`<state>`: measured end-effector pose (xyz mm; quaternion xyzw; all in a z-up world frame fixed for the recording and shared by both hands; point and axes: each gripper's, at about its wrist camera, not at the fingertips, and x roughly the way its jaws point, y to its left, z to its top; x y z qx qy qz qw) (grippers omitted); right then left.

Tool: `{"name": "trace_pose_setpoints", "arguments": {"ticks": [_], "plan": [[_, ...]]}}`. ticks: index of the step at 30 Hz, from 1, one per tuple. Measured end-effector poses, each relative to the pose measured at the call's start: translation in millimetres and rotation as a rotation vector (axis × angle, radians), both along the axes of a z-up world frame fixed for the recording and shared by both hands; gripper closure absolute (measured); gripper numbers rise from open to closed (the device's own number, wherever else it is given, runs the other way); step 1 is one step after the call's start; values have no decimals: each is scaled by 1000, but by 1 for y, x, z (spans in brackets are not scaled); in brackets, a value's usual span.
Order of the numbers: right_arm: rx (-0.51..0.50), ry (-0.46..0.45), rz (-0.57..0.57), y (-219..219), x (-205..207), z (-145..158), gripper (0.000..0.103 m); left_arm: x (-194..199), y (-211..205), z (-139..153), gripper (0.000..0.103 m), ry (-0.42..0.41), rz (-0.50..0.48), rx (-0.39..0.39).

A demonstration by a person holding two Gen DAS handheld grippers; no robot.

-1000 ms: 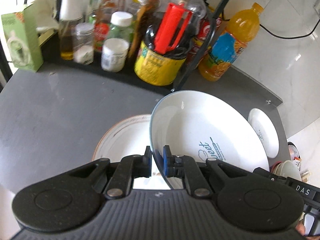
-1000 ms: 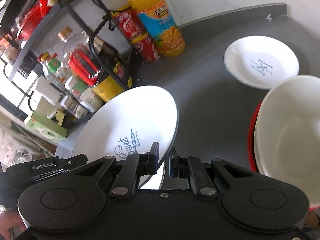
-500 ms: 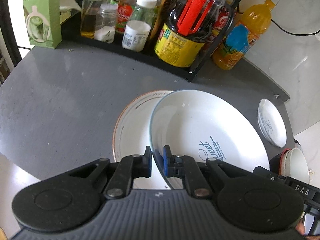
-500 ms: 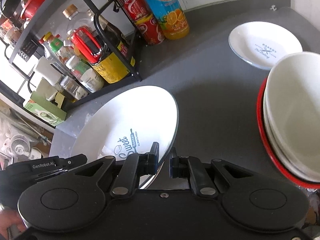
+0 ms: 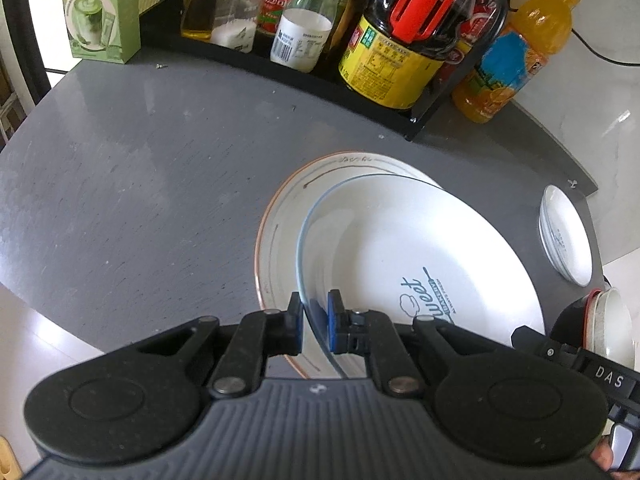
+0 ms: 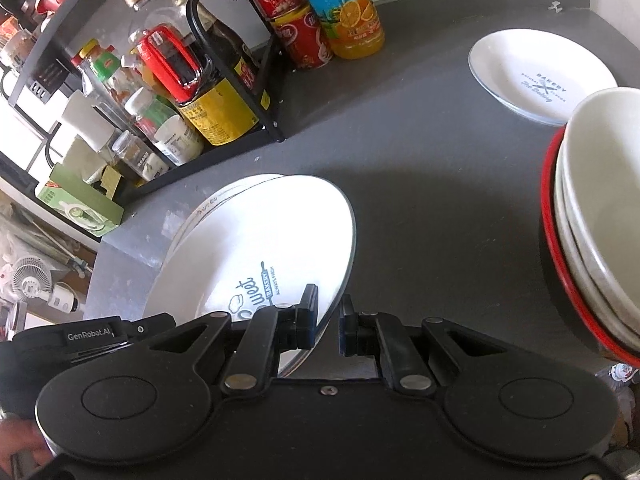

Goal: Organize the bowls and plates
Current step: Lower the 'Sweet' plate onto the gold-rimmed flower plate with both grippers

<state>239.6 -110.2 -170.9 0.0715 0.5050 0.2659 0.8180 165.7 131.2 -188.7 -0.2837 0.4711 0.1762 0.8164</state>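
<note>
While the white "Sweet" plate (image 5: 420, 256) hangs tilted just over the orange-rimmed plate (image 5: 280, 216) on the grey counter (image 5: 140, 180), the stacking step looks nearly done. Both claws are clenched on its near rim, the left gripper (image 5: 314, 322) on one edge and the right gripper (image 6: 328, 320) on the opposite edge, both pitched steeply downward. Whether the far edge already touches the lower plate is hard to tell. Next, it likely needs levelling, centring, then release. A small bakery plate (image 6: 540, 76) and stacked bowls (image 6: 600, 220) wait nearby.
</note>
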Motion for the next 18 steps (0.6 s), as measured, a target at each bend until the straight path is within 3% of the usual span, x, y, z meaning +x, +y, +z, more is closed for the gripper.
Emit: {"name": "trace_pose_setpoints", "arguments": {"ticks": [18], "plan": [[-15, -2, -25, 5, 1, -5, 94, 20, 1, -11, 89, 80, -71, 45]]}}
